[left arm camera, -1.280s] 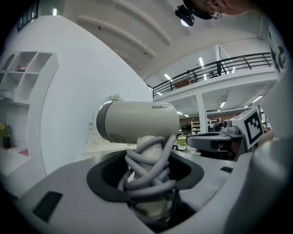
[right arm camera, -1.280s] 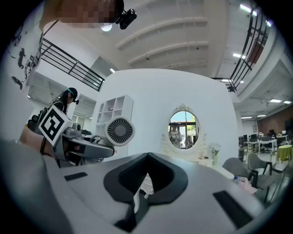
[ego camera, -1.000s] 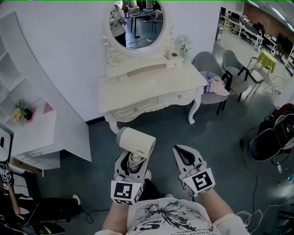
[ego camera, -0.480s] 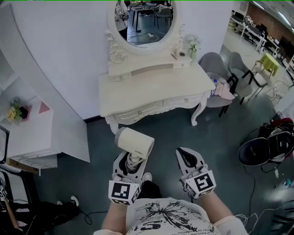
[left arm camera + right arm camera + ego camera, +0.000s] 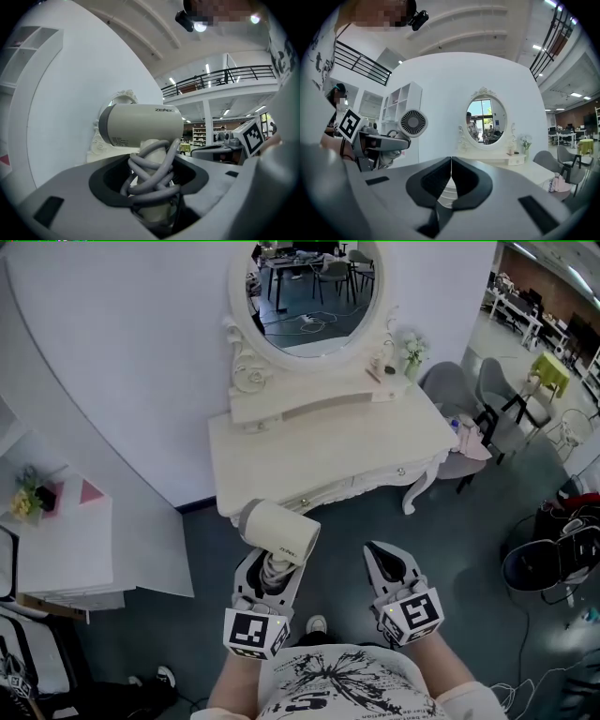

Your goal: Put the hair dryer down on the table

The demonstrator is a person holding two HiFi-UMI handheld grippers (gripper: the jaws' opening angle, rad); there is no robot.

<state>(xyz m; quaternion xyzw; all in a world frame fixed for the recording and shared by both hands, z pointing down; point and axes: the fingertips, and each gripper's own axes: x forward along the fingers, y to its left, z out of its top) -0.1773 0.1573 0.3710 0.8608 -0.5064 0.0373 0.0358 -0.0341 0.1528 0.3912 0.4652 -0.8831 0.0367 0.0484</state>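
Observation:
A cream hair dryer (image 5: 277, 530) with its grey cord wound round the handle stands upright in my left gripper (image 5: 268, 570), whose jaws are shut on the wrapped handle (image 5: 152, 180). Its barrel (image 5: 140, 124) lies crosswise above the jaws, and its round rear grille (image 5: 413, 123) shows in the right gripper view. My right gripper (image 5: 385, 561) is beside it, shut and holding nothing, its jaw tips meeting (image 5: 451, 161). Both hang over the floor just in front of the white dressing table (image 5: 281, 460), which carries an oval mirror (image 5: 314, 292).
A white shelf unit (image 5: 56, 531) stands at the left. Grey chairs (image 5: 455, 395) sit right of the dressing table, with a black stool (image 5: 544, 563) and cables on the floor further right. Small items and a flower vase (image 5: 410, 352) stand on the table's raised back shelf.
The dressing table has come closer and lower in the head view as I moved toward it. Both grippers keep their pose, the dryer still held in the left.

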